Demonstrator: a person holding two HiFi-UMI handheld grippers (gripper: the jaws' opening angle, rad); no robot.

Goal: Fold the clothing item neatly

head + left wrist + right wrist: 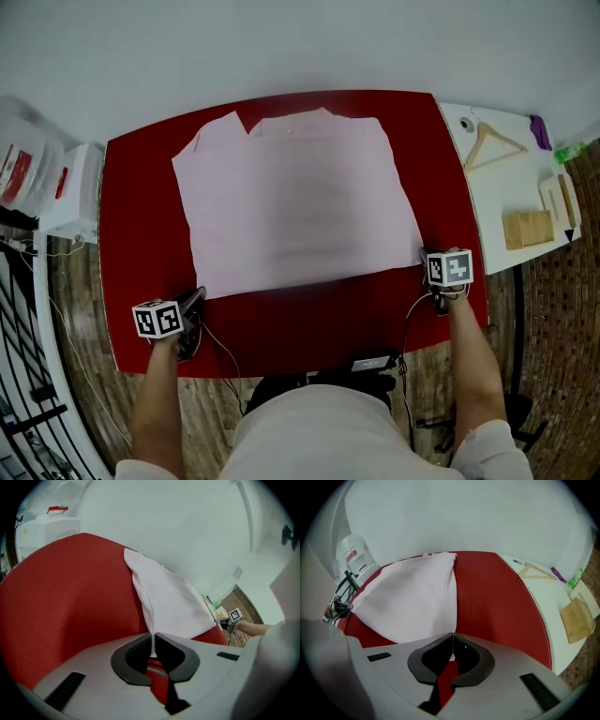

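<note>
2 gripper views, unlike head view, show left claw (153,635), right claw (453,634) pinching shirt (300,197).

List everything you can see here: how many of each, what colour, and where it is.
shirt: one, pale pink, spread flat on the table
table: one, red, centre
side table: one, white, right of the red table
hanger: one, wooden, on the side table
wooden block: one, tan, on the side table
box: one, white, left of the table
left gripper: one, grey jaws, shut on the shirt's near left corner
right gripper: one, grey jaws, shut on the shirt's near right corner
</note>
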